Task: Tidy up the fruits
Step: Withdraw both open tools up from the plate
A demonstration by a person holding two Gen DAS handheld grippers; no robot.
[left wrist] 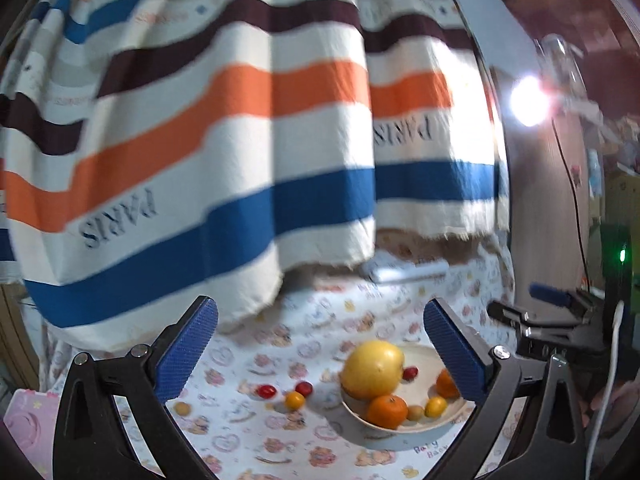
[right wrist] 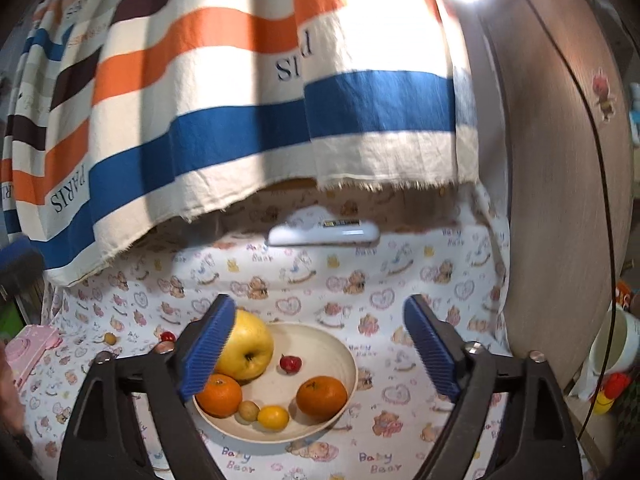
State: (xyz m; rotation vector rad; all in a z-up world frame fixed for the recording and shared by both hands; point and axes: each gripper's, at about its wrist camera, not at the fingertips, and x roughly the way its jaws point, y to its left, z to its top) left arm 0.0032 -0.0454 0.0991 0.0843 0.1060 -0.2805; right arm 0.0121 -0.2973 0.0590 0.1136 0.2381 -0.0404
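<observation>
Reading "PARIS" on striped cloth (left wrist: 224, 152); "Baby Bear" sheet (right wrist: 400, 280).

Surface covered with white cloth (right wrist: 400, 292), printed with bears, hearts, "Baby Bear" lettering. Directly on cloth: cream bowl (right wrist: 344, 352) of fruit near front; two red cherry tomatoes (left wrist: 267, 391) (left wrist: 304, 388), small yellow-orange citrus (left wrist: 295, 400), small tan fruit (left wrist: 182, 408), all loose left of bowl, apart from it; white flat device (right wrist: 324, 232) at back; pink box (right wrist: 28, 352) at left edge.
</observation>
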